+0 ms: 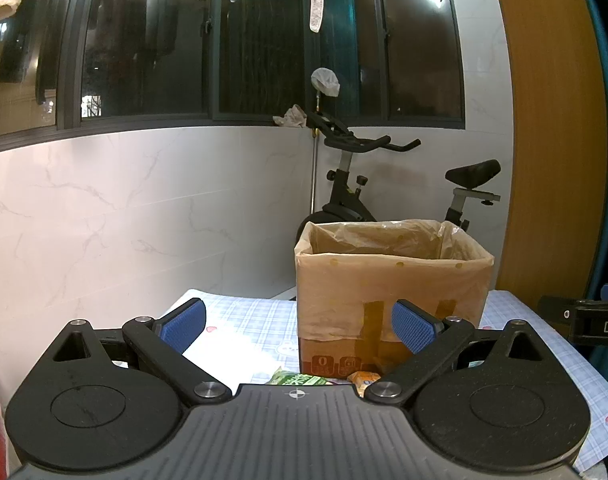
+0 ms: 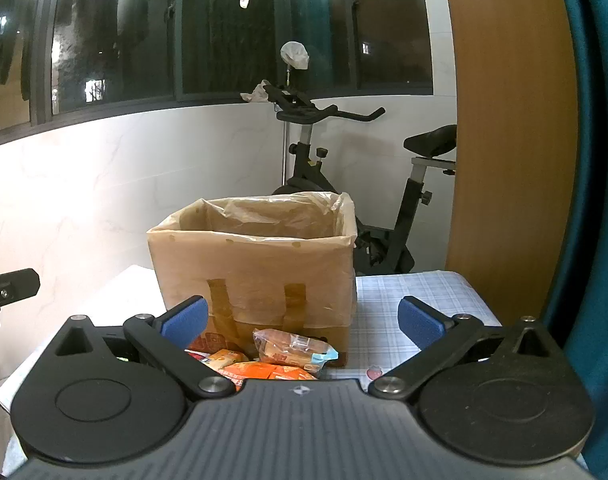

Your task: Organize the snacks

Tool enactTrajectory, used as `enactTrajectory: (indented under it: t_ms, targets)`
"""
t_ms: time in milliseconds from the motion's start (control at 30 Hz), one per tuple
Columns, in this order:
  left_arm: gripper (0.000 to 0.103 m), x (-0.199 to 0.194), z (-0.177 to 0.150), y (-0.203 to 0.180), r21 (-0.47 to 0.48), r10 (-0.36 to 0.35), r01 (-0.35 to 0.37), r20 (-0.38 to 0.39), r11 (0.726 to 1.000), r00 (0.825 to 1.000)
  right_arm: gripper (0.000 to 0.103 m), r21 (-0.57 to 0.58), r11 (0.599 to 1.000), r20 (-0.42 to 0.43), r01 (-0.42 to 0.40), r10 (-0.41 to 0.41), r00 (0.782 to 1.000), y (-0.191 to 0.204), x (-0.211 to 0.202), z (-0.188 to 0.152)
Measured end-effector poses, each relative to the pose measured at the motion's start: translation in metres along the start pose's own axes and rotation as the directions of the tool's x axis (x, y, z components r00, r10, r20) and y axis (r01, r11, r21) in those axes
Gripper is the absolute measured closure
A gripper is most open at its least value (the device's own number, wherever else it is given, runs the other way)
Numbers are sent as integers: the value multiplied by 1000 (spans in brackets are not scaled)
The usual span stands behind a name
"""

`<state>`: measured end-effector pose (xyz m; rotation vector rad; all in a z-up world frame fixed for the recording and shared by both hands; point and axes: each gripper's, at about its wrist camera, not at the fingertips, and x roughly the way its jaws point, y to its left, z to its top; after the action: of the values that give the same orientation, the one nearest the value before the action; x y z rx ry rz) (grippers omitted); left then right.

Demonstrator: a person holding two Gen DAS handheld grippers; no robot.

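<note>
Blue ribbed pads are seen spread wide on both tools: the jaws of the left gripper (image 1: pixel 298 326) stand fully apart with nothing between them, and the jaws of the right gripper (image 2: pixel 302 318) are likewise apart and empty.

Just beyond the right jaws, a clear-wrapped bread snack with a pale blue end (image 2: pixel 294 350) is seen lying against the foot of the box, with flat orange snack packets (image 2: pixel 260 370) below it, partly hidden by the tool body. In the left wrist view only the tops of a green snack packet (image 1: pixel 298 379) and a small orange packet (image 1: pixel 363 380) are visible.

Behind them a brown cardboard box lined with a thin translucent plastic bag (image 2: pixel 256 264) is set upright on the blue-and-white checked cloth surface (image 2: pixel 407 296). A black exercise bike (image 2: pixel 343 184) is parked farther back, by the white marbled wall (image 1: pixel 124 208).

No snack is judged to be in the box yet, though its inside cannot be seen. The loose liner could be snagged by a jaw. Overlapping wrappers could be pinched together, or a slick packet could slip out. The light box could be pushed along the cloth.
</note>
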<state>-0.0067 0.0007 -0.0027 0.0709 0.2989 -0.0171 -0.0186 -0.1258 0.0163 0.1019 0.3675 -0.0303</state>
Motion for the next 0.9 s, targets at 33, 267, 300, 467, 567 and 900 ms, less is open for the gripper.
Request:
enactTrajectory:
  t_ms: [33, 267, 300, 467, 567, 900]
  targets:
    - [3, 0, 0, 0, 0, 0, 0, -1, 1000, 1000, 0, 2, 1000, 0, 1, -1, 1000, -1, 0, 0]
    - [3, 1, -3, -1, 2, 3, -3, -2, 1000, 1000, 0, 8, 1000, -2, 6, -6, 1000, -2, 1, -1]
    - [3, 1, -3, -1, 2, 2, -2, -2, 1000, 1000, 0, 8, 1000, -2, 7, -7, 1000, -2, 2, -2]
    - [3, 1, -3, -1, 1, 2, -2, -2, 1000, 1000, 0, 7, 1000, -3, 6, -6, 1000, -2, 2, -2]
    - [3, 1, -3, -1, 1, 2, -2, -2, 1000, 1000, 0, 8, 1000, -3, 6, -6, 1000, -2, 2, -2]
    - [3, 1, -3, 0, 1, 2, -2, -3, 1000, 1000, 0, 7, 1000, -4, 8, -7, 1000, -2, 3, -3]
